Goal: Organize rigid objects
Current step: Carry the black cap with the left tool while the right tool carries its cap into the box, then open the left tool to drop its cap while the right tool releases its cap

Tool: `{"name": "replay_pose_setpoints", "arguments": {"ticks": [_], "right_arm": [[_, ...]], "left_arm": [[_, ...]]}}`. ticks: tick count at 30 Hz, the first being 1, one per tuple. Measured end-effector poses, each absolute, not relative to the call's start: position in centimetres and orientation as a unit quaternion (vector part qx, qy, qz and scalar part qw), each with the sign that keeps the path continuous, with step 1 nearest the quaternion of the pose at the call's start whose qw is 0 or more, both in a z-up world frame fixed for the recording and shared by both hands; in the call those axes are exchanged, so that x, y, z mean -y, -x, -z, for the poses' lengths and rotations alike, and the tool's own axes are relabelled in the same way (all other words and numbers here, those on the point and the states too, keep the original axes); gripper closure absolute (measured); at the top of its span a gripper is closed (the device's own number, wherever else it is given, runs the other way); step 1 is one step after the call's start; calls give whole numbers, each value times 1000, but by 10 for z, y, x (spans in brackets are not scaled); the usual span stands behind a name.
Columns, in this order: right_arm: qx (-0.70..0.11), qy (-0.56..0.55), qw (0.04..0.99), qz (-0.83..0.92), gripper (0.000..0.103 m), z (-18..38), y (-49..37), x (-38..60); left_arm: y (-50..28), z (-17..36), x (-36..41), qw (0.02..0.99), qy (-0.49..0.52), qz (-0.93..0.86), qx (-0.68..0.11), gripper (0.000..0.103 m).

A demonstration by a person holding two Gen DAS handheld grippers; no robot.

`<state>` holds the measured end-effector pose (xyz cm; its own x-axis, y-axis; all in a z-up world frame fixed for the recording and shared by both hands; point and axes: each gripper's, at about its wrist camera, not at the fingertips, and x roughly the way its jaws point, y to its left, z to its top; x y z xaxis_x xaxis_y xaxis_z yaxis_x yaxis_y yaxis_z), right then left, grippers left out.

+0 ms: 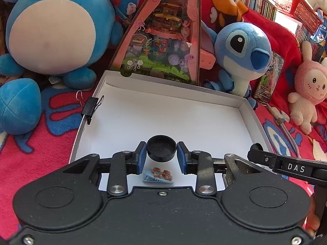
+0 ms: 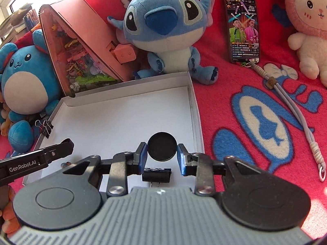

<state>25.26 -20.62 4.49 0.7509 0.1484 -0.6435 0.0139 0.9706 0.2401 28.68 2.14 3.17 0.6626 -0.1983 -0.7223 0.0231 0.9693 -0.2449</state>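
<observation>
Red blanket [image 2: 255,122]: one white box [image 1: 251,118], two black caps [image 1: 161,150] [image 2: 161,149].

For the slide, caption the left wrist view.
Left gripper holding round black plastic cap over white cardboard box.

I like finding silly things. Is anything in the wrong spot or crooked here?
Yes, one thing. A black binder clip is clamped onto the white box's side wall instead of lying inside like the little bear clip. Each gripper holds a round black cap over the box.
</observation>
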Motion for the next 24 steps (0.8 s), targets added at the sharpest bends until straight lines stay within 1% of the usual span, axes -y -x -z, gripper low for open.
{"name": "replay_pose_setpoints", "arguments": {"ticks": [4, 12, 24], "right_arm": [[-360, -112, 926, -38, 66, -42, -257, 202], [-368, -108, 922, -45, 66, -39, -261, 197], [-380, -114, 917, -46, 66, -33, -263, 198]], "left_arm": [[-290, -28, -22, 902, 109, 62, -414, 72], [-288, -25, -17, 904, 80, 55, -416, 72], [-285, -20, -18, 903, 74, 52, -419, 72]]}}
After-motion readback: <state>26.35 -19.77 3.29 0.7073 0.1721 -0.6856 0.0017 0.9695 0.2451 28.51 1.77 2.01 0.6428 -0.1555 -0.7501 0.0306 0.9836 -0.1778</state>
